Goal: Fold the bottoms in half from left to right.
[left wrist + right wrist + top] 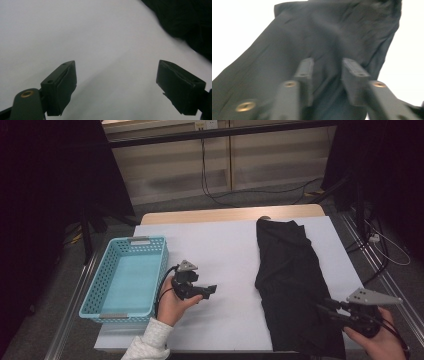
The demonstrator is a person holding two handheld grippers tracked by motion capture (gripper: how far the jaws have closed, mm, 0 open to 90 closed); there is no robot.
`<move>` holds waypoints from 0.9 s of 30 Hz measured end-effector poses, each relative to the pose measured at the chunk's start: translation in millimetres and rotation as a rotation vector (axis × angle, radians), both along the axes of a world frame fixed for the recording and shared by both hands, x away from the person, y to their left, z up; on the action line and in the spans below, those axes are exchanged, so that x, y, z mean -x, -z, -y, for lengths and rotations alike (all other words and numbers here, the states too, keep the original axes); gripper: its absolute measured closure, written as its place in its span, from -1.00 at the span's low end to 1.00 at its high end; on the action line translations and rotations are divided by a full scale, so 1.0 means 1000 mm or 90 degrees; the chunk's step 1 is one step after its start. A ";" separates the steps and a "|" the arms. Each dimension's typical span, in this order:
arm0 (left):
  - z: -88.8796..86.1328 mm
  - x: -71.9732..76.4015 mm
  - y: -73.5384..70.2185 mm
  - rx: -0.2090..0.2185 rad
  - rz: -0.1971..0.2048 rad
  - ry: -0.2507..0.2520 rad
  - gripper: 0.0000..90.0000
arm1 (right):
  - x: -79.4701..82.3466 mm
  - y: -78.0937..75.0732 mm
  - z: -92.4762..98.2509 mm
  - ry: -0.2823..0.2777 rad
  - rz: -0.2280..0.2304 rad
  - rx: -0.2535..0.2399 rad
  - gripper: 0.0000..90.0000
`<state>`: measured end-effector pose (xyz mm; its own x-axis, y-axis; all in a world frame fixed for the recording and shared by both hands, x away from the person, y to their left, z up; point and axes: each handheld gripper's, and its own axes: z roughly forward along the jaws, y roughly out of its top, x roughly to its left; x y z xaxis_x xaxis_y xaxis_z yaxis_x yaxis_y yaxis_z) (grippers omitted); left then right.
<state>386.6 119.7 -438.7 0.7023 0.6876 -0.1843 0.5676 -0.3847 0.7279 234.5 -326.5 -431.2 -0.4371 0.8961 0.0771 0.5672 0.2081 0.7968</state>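
The right gripper (330, 309) hovered at the near right corner of the table, held in the person's right hand (380, 340), with its jaws pointing toward the near right part of the black garment (290, 280). In the right gripper view (325, 72) the jaws stood partly apart with a clear gap between them, and the dark cloth (332, 42) lay spread beyond and beneath them; nothing was pinched between the pads, though the view was blurred. The garment stretched away from that gripper as a long folded strip toward the far edge of the table, wrinkled along its length, resting on the white sheet (225, 250) that covered the tabletop. The left gripper (210, 290), held in the left hand (172, 302), was well apart from the garment, to its left, with its jaws aimed toward the cloth. In the left gripper view (116, 87) its jaws stood wide apart with only bare white surface between them, and an edge of the black garment (190, 22) showed ahead and to the upper right of them. Just beside the left hand, on the side away from the garment, stood a light blue basket (95, 292) with perforated walls.
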 end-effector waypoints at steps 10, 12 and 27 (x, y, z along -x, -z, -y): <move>-0.001 0.000 0.001 0.000 -0.008 0.004 -0.63 | -0.089 0.022 0.015 0.134 -0.039 0.053 -0.07; -0.002 0.000 0.001 0.000 -0.008 0.003 -0.63 | -0.100 0.025 0.019 0.154 -0.050 0.058 -0.09; -0.003 0.001 0.001 -0.003 -0.007 0.002 -0.62 | -0.119 0.021 0.037 0.183 -0.078 0.046 0.88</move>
